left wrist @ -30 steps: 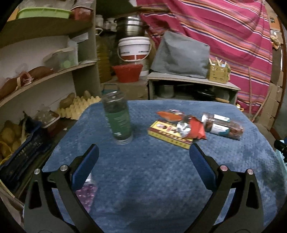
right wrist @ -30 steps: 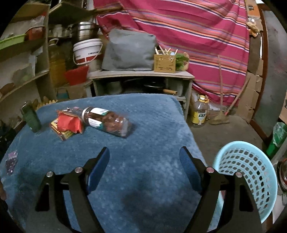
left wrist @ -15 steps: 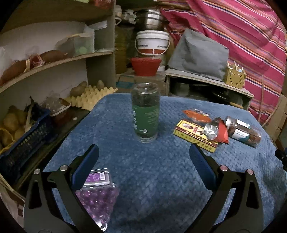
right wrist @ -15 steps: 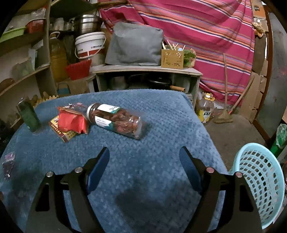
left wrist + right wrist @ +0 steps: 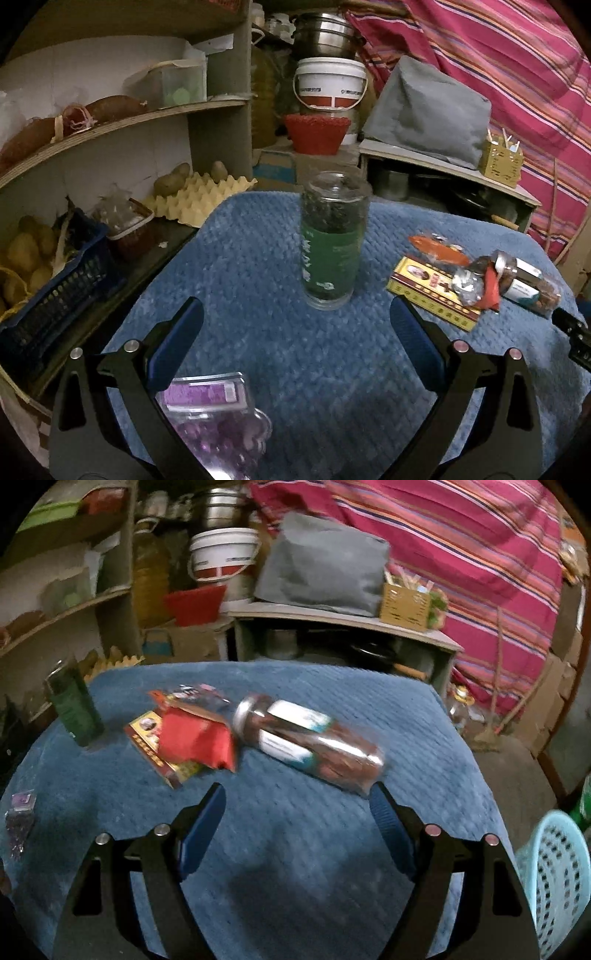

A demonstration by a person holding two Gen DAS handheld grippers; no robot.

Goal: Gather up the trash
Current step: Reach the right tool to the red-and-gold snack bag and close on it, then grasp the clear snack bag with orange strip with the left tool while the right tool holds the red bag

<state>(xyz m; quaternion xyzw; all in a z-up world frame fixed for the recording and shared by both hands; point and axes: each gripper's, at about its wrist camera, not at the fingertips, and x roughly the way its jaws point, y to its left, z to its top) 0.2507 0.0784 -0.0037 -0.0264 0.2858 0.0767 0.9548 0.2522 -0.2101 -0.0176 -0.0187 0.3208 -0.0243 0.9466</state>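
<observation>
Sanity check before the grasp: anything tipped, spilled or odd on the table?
One jar lies on its side beside the red wrapper, while the green jar stands upright. Nothing looks spilled. Both grippers, left and right, are open and empty.

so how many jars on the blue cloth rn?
2. The green-labelled jar stands upright towards the shelf side. The brown-filled jar lies on its side beside the red wrapper, just ahead of the right gripper. None seem hidden, though the near cloth is partly blocked.
</observation>
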